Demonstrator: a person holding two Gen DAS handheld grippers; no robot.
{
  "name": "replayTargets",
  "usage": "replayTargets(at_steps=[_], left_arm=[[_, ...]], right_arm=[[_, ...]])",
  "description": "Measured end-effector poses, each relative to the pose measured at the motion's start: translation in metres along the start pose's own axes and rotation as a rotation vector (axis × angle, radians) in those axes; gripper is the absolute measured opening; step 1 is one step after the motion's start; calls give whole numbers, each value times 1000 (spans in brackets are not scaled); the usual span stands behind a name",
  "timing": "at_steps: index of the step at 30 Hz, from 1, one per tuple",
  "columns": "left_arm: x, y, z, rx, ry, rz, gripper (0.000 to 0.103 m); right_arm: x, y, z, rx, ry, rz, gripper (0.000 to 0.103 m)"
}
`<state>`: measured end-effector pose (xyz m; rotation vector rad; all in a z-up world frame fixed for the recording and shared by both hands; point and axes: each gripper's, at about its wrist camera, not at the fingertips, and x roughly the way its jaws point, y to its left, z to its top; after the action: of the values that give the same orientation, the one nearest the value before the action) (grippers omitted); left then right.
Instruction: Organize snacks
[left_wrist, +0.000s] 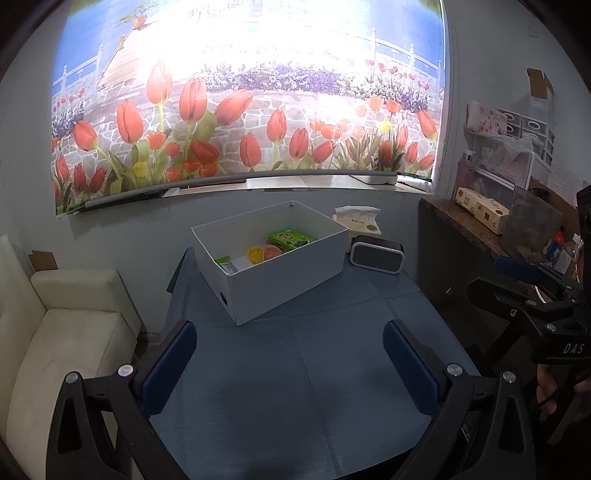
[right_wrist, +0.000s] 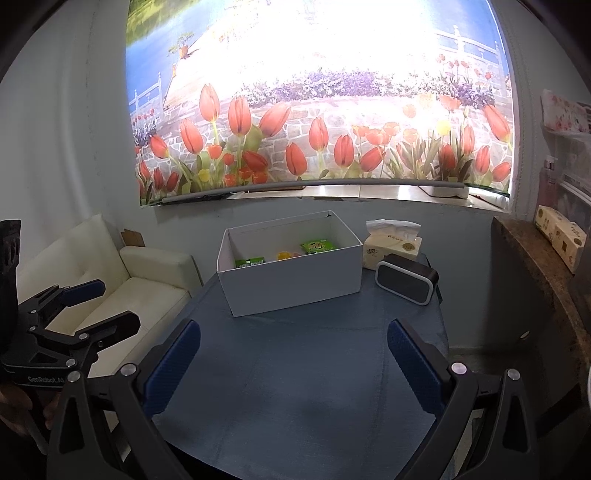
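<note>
A white cardboard box (left_wrist: 288, 284) (right_wrist: 295, 284) stands at the far side of the blue table (left_wrist: 303, 387) (right_wrist: 295, 387). Inside lie a green snack packet (left_wrist: 290, 239) (right_wrist: 318, 246), a yellow jelly cup (left_wrist: 255, 254) (right_wrist: 283, 255), a pink jelly cup (left_wrist: 274, 251) and a small green packet (left_wrist: 226, 263) (right_wrist: 249, 262). My left gripper (left_wrist: 290, 350) hovers open over bare tabletop in front of the box, holding nothing; it also shows at the left of the right wrist view (right_wrist: 107, 302). My right gripper (right_wrist: 293, 350) is open and empty too, also seen at the right edge (left_wrist: 495, 277).
A tissue box (left_wrist: 360, 221) (right_wrist: 393, 247) and a dark speaker (left_wrist: 376, 254) (right_wrist: 406, 278) sit right of the box. A cream sofa (left_wrist: 70, 332) (right_wrist: 110, 280) is on the left. A stone counter (left_wrist: 476, 221) (right_wrist: 543, 266) with cartons stands on the right. A tulip blind covers the window.
</note>
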<state>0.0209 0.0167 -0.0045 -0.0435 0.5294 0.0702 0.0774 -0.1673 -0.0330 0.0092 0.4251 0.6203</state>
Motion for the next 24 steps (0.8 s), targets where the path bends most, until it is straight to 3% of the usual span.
replayTargets(at_steps=[24], left_arm=[[0, 1, 1, -8, 5, -8, 103]], right_arm=[[1, 3, -1, -1, 6, 3, 103]])
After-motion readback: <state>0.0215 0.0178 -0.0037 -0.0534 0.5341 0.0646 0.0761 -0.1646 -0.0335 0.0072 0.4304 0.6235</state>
